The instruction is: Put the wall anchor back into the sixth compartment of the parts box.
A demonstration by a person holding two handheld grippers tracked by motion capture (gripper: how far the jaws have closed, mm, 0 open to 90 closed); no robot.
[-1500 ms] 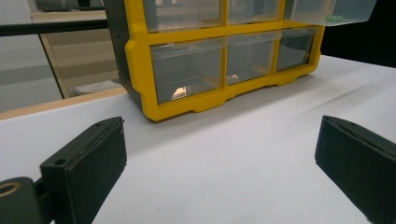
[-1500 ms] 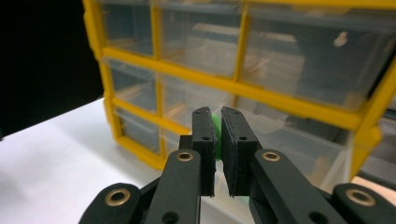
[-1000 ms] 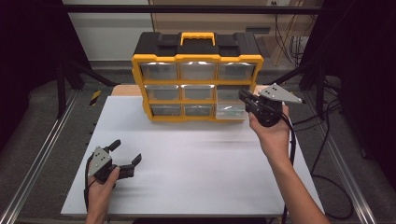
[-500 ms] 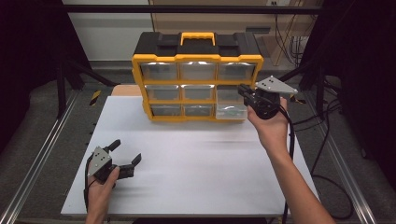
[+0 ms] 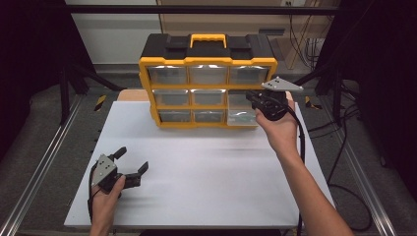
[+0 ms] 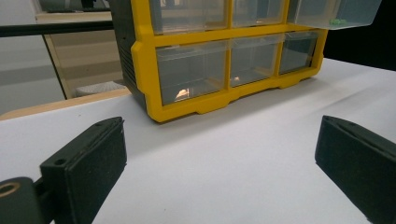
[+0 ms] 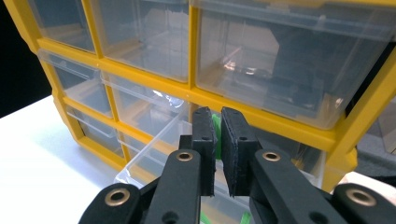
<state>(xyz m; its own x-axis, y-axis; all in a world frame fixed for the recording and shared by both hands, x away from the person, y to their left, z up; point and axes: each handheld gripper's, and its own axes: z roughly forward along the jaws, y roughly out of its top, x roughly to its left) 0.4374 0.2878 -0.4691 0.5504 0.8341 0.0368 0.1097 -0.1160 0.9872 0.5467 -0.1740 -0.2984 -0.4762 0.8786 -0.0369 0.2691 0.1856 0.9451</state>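
A yellow and black drawer cabinet (image 5: 206, 61) with clear drawers stands at the back of the white table (image 5: 206, 172). Its middle-right drawer (image 5: 241, 117) is pulled out, with small green pieces (image 6: 338, 21) inside. My right gripper (image 5: 256, 101) hovers over that open drawer (image 7: 154, 154), right at the cabinet's front. Its jaws are shut (image 7: 217, 116), and a green sliver shows in the slit between the pads; whether it is gripped I cannot tell. My left gripper (image 5: 132, 160) rests open near the front left of the table, with nothing between its fingers (image 6: 88, 158).
The other drawers (image 5: 209, 96) are pushed in. Metal rails (image 5: 39, 172) run along both sides of the table, and a cable (image 5: 339, 162) trails off to the right. Bare white tabletop lies between the two grippers.
My right gripper has moved a little to the left and toward the cabinet, over the open drawer. The left gripper has stayed where it was.
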